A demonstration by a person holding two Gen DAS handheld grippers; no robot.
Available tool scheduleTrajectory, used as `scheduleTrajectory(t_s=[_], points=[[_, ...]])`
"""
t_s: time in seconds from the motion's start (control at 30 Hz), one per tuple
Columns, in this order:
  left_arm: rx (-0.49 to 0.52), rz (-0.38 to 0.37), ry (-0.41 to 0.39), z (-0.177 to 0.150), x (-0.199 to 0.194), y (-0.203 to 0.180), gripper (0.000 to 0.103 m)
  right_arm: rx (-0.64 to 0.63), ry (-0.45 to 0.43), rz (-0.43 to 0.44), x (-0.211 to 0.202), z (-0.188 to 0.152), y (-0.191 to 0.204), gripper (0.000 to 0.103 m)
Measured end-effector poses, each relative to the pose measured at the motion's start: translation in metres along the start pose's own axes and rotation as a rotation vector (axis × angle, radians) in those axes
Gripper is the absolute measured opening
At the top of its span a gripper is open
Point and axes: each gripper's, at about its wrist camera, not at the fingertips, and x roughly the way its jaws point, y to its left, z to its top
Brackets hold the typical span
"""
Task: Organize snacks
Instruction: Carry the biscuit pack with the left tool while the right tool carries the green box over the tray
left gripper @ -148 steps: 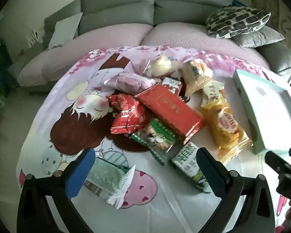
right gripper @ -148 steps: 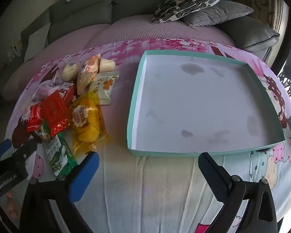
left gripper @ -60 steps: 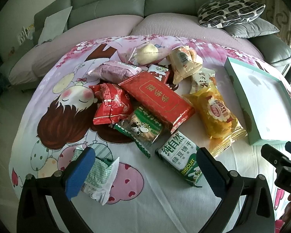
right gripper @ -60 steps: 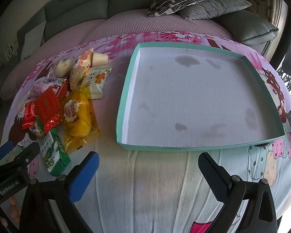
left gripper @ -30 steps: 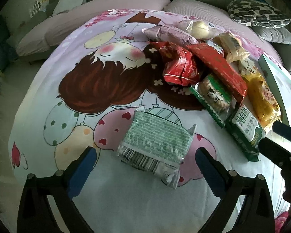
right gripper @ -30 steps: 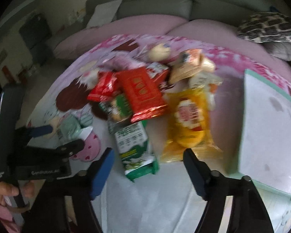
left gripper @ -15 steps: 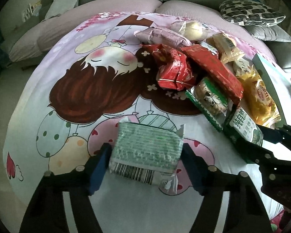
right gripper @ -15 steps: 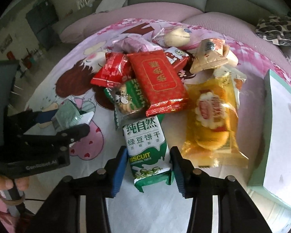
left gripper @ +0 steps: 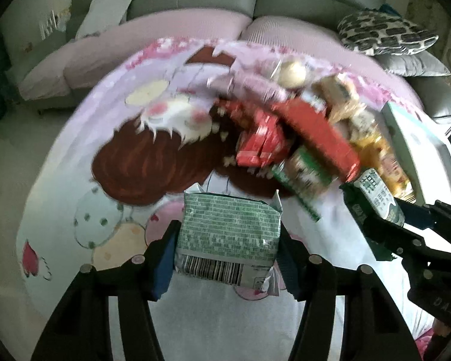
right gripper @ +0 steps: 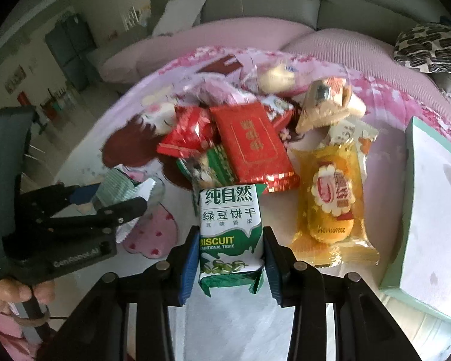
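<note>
since a second ago, both of our grippers have gone from standing wide around their packets to closing in on them.

our left gripper [left gripper: 227,258] has its blue pads against the two sides of the pale green snack packet [left gripper: 228,231], and its jaws are closing on it. the packet's barcode end faces the camera. the packet sits over the cartoon-print cloth [left gripper: 75,210], apart from the main pile.

our right gripper [right gripper: 229,266] has its pads pressed on the lower sides of the green and white biscuit packet [right gripper: 230,222], and its jaws are closing on it. the packet stands lengthwise between the fingers, its green end nearest the camera and its far end touching the pile.

the pile lies on the cloth beyond both grippers:
- a flat red packet [right gripper: 251,141] rests on top
- a crinkled red bag [right gripper: 185,137] lies to its left
- a green packet [right gripper: 212,167] is partly under the flat red one
- a yellow bag [right gripper: 333,201] lies to the right, just beside the biscuit packet

the teal-rimmed tray [right gripper: 406,210] sits at the right edge, near the yellow bag. the part of its white floor that we see holds no snacks, only grey marks.

a hand [right gripper: 12,296] grips the left tool's handle in the right wrist view.
</note>
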Motion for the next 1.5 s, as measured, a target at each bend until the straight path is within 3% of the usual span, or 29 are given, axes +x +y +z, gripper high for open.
scheduleTrajectory(t_s=[0.17, 0.33, 0.53, 0.77, 0.97, 1.23, 1.37, 1.5], points=[[0.011, 0.011, -0.062, 0.02, -0.022, -0.011, 0.061, 0.029, -0.07, 0.022, -0.023, 0.007, -0.005, 0.042], [0.029, -0.012, -0.114, 0.043, -0.038, -0.036, 0.061, 0.08, -0.135, -0.019, -0.045, 0.012, -0.025, 0.042], [0.052, -0.087, -0.137, 0.069, -0.044, -0.081, 0.061, 0.215, -0.192, -0.099, -0.069, 0.014, -0.078, 0.042], [0.099, -0.2, -0.129, 0.095, -0.045, -0.143, 0.061, 0.439, -0.259, -0.256, -0.101, -0.001, -0.16, 0.042], [0.156, -0.244, -0.091, 0.105, -0.032, -0.199, 0.061, 0.589, -0.304, -0.371, -0.125, -0.019, -0.216, 0.042], [0.217, -0.272, -0.08, 0.11, -0.002, -0.275, 0.061, 0.7, -0.321, -0.414, -0.129, -0.029, -0.258, 0.042], [0.209, -0.308, -0.046, 0.112, 0.026, -0.294, 0.061, 0.72, -0.306, -0.392, -0.119, -0.032, -0.269, 0.042], [0.222, -0.279, -0.035, 0.112, 0.049, -0.307, 0.061, 0.749, -0.292, -0.404, -0.111, -0.034, -0.284, 0.043]])
